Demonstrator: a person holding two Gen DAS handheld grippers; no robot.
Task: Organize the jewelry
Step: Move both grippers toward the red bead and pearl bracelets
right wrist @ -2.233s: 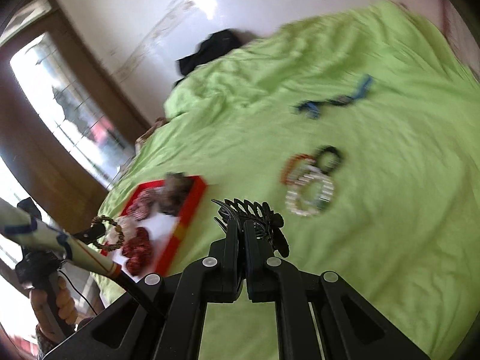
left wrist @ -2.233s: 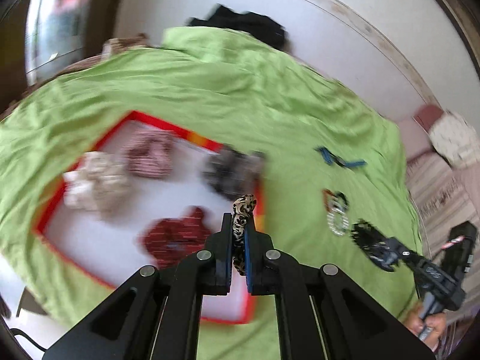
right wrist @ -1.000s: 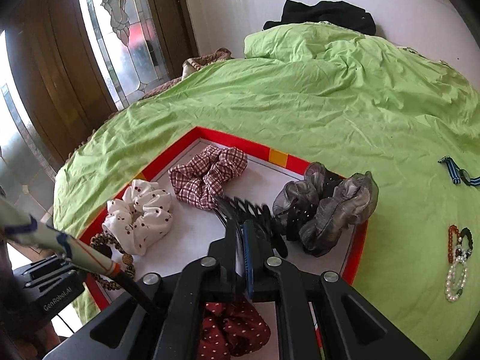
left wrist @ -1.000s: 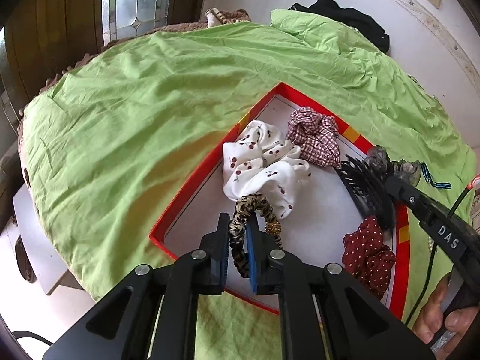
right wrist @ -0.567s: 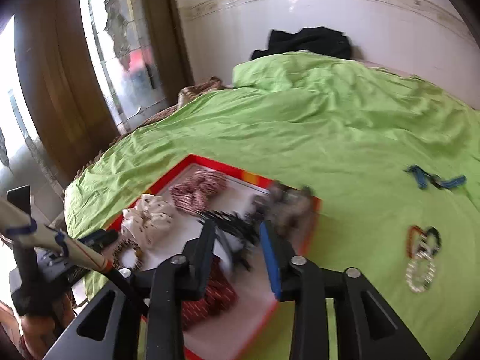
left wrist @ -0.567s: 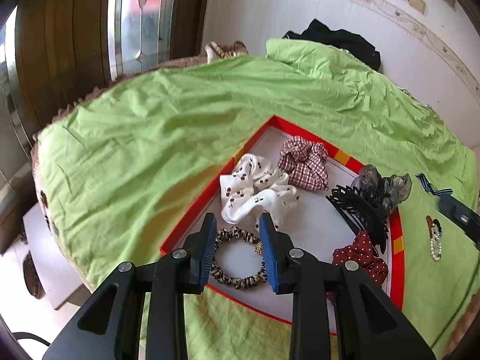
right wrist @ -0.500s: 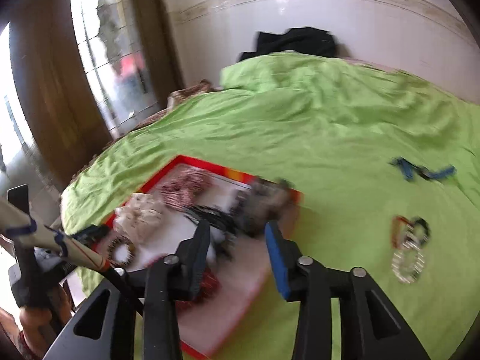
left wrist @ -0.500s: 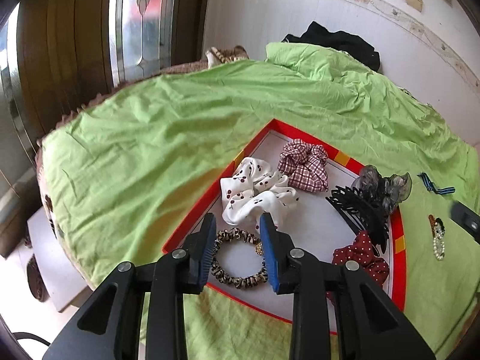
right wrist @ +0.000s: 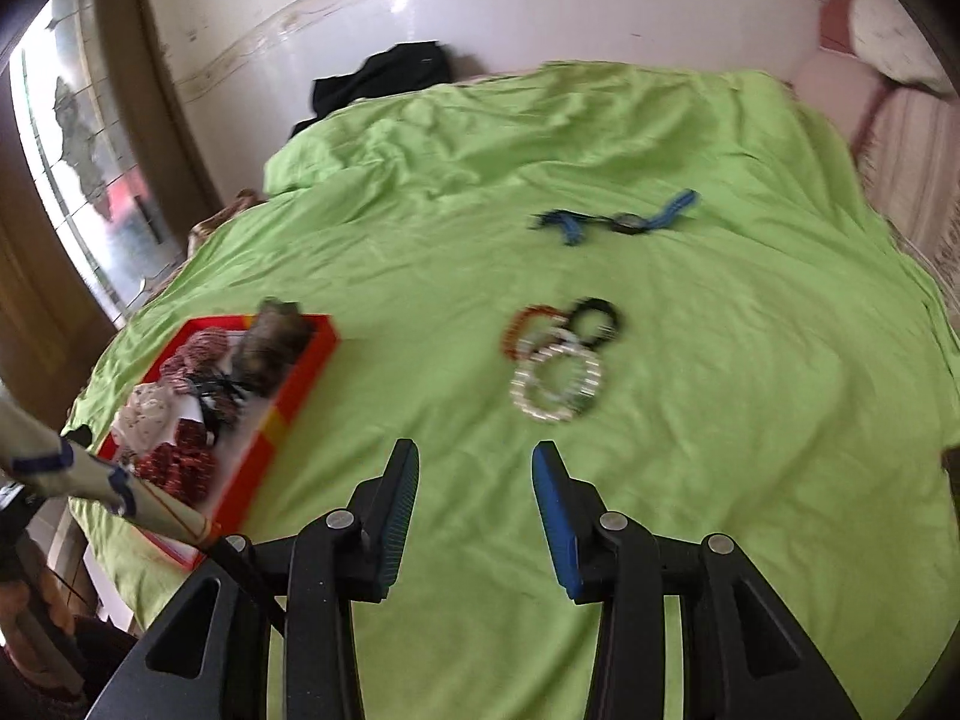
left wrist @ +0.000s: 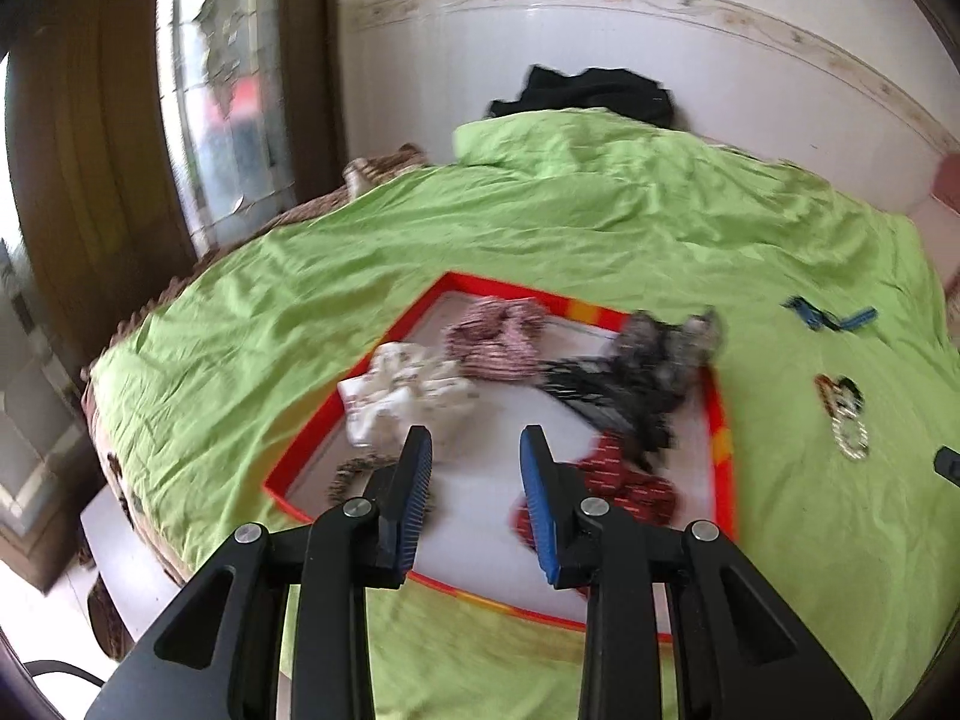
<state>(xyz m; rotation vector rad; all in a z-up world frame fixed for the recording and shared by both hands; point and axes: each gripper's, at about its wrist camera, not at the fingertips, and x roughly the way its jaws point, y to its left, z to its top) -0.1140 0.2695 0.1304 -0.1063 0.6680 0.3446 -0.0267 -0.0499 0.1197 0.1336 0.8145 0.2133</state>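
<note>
A red-rimmed white tray (left wrist: 720, 420) lies on the green sheet. It holds a white cherry scrunchie (left wrist: 408, 390), a plaid one (left wrist: 498, 330), a grey one (left wrist: 666, 330), a dark red dotted one (left wrist: 630, 486), a leopard one (left wrist: 348, 474) and a black claw clip (left wrist: 612, 402). My left gripper (left wrist: 475, 438) hangs open and empty above the tray's near part. My right gripper (right wrist: 475, 450) is open and empty over bare sheet. A cluster of bead bracelets (right wrist: 558, 360) lies just beyond it, and a blue-strapped watch (right wrist: 618, 219) farther off. The tray (right wrist: 300, 384) is to its left.
A black garment (left wrist: 594, 93) lies at the far end of the bed by the white wall. A tall glazed wooden door (left wrist: 228, 90) stands on the left, where the bed edge drops off. A pink pillow (right wrist: 840, 6) is at the far right.
Both grippers opened and let go: the leopard scrunchie and the claw clip now lie in the tray. The left gripper drew back and up; the right swung right, toward the bracelets.
</note>
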